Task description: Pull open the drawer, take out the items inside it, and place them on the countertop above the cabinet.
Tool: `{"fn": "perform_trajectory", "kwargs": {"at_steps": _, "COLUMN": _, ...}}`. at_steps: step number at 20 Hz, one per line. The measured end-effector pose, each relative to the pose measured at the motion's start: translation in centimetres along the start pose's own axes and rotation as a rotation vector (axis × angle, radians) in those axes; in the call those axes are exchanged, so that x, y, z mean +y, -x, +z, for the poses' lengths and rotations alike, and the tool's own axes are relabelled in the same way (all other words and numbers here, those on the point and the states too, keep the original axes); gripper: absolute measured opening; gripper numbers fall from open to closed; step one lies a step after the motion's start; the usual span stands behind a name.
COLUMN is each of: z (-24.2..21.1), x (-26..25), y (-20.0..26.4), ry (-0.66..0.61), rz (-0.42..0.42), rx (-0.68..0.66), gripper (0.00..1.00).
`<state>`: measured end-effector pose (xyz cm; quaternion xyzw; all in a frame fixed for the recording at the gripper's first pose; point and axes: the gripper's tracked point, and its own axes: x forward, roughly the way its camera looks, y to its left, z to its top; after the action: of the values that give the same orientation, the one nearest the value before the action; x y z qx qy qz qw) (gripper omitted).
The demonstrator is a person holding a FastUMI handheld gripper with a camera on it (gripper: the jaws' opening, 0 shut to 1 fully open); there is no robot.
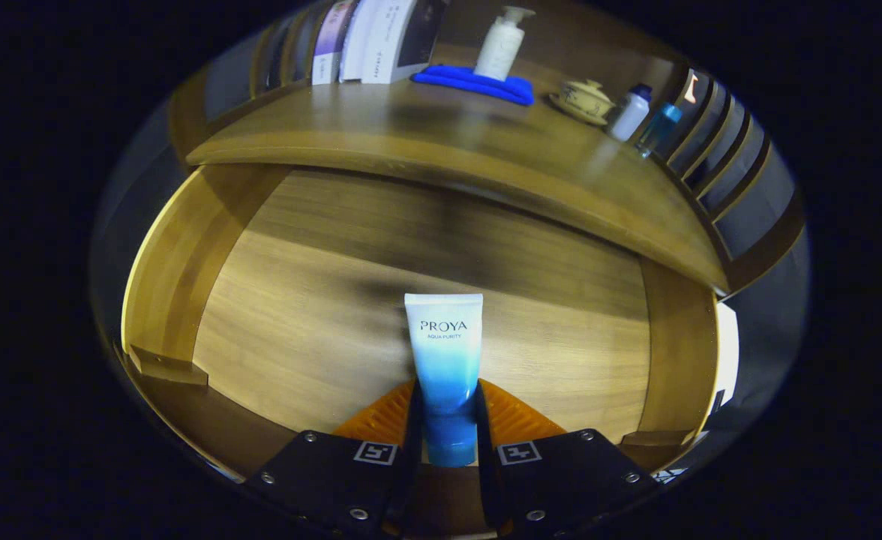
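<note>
Above the open drawer (336,315), the hand-held gripper (447,420) clamps the tube (445,360) between its fingers.

You're facing a wooden countertop (441,142), warm brown, soft sheen on top, dim light overall. Behind it on your right, slatted wall (741,165), dark wood strips over grey; same slats at the far left (276,52). At the back: books (381,37) standing upright, blue cloth (478,82) with white pump bottle (501,45) on it, lidded cup on saucer (583,101), white small bottle (630,112), blue small bottle (658,129) just beside it
</note>
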<state>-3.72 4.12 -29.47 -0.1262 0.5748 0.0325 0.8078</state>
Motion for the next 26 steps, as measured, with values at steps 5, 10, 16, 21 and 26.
{"fn": "perform_trajectory", "kwargs": {"at_steps": 5, "z": 0.9, "x": -1.7, "y": 3.5, "ry": 0.005, "rz": -0.056, "rx": -0.098, "gripper": 0.34}}
{"fn": "perform_trajectory", "kwargs": {"at_steps": 10, "z": 3.6, "x": -3.0, "y": 5.5, "ry": -0.079, "rz": -0.055, "rx": -0.192, "gripper": 0.34}}
{"fn": "perform_trajectory", "kwargs": {"at_steps": 16, "z": 7.2, "x": -5.0, "y": 6.5, "ry": -0.063, "rz": -0.120, "rx": -0.273, "gripper": 0.34}}
{"fn": "perform_trajectory", "kwargs": {"at_steps": 21, "z": 10.8, "x": -6.3, "y": 6.6, "ry": -0.066, "rz": -0.137, "rx": -0.339, "gripper": 0.34}}
{"fn": "perform_trajectory", "kwargs": {"at_steps": 26, "z": 14.9, "x": -7.4, "y": 4.2, "ry": -0.069, "rz": -0.129, "rx": -0.386, "gripper": 0.34}}
